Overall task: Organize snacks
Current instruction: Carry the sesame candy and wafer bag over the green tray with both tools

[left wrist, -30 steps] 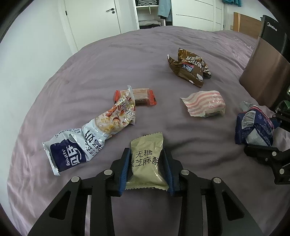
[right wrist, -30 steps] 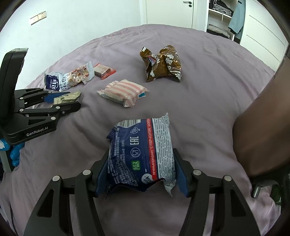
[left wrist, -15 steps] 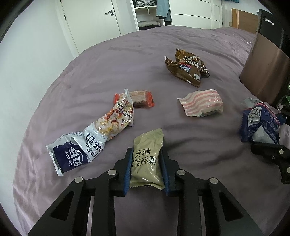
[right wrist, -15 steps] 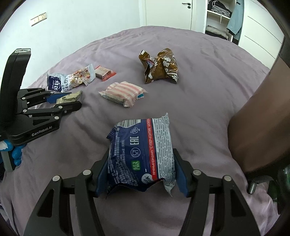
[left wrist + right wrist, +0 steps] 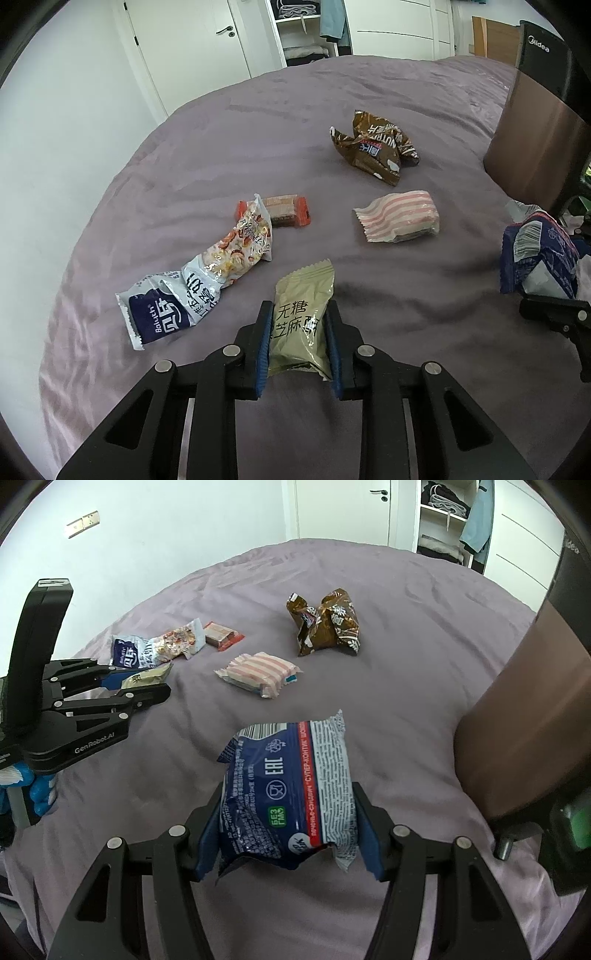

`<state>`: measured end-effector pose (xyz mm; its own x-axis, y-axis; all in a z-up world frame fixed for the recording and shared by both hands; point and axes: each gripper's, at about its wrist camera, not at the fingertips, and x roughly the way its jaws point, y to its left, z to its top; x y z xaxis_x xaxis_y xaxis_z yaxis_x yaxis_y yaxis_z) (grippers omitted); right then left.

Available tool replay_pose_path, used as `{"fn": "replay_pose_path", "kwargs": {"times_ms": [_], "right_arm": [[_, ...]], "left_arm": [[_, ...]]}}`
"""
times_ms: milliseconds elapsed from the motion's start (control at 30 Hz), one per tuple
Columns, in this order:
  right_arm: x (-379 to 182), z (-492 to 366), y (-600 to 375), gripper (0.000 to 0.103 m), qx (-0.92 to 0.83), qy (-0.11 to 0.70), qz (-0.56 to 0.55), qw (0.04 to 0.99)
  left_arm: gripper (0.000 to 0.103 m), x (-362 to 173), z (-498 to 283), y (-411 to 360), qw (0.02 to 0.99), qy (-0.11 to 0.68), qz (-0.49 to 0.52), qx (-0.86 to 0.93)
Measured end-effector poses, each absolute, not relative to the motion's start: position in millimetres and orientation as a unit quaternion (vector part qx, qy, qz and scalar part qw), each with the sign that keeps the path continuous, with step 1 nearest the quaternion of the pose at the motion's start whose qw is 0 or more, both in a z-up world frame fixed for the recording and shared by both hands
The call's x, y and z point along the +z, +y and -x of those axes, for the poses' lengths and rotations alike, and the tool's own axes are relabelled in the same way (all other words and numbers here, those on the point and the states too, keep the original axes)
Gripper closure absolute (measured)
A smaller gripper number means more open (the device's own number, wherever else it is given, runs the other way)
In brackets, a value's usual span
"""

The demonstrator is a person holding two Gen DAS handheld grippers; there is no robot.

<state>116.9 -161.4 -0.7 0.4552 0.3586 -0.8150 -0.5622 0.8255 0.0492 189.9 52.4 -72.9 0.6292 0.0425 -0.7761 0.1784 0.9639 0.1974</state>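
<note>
Left wrist view: the left gripper (image 5: 298,334) has closed its jaws over the last second, and the blue pads now press both sides of the green packet (image 5: 301,321), which a second ago sat loosely between them. The packet lies low over the purple bedspread (image 5: 207,147); whether it has left the cloth cannot be told. Loose on the bed ahead are the long nut bag (image 5: 207,273), the small red-ended bar (image 5: 282,210) just behind it, the striped packet (image 5: 400,220) and the brown bags (image 5: 373,149). The grip appears secured, so this item is judged ready to be carried off.

Right wrist view: the right gripper (image 5: 288,812) holds the blue biscuit pack (image 5: 291,794) between part-open jaws, unchanged from a second ago, clear above the bedspread. A brown bin (image 5: 524,716) stands just to its right and is judged the likely destination. Four items remain unsorted.
</note>
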Motion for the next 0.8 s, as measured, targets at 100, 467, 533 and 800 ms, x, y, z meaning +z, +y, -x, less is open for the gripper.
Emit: {"fn": "replay_pose_path", "kwargs": {"times_ms": [100, 467, 533, 800], "right_arm": [[4.6, -111.1, -163.5, 0.068, 0.276, 0.442, 0.112, 0.846], [30.5, -85.1, -176.9, 0.068, 0.283, 0.430, 0.108, 0.850], [35.2, -80.2, -179.9, 0.068, 0.283, 0.427, 0.108, 0.852], [52.0, -60.6, -191.5, 0.068, 0.284, 0.418, 0.107, 0.856]], "left_arm": [[0.081, -65.8, -185.7, 49.1, 0.895, 0.425, -0.132, -0.035], [0.081, -31.1, -160.0, 32.3, 0.902, 0.406, -0.144, -0.031], [0.081, -24.9, -154.5, 27.9, 0.904, 0.401, -0.147, -0.032], [0.081, -0.9, -131.9, 12.1, 0.909, 0.385, -0.155, -0.031]]}}
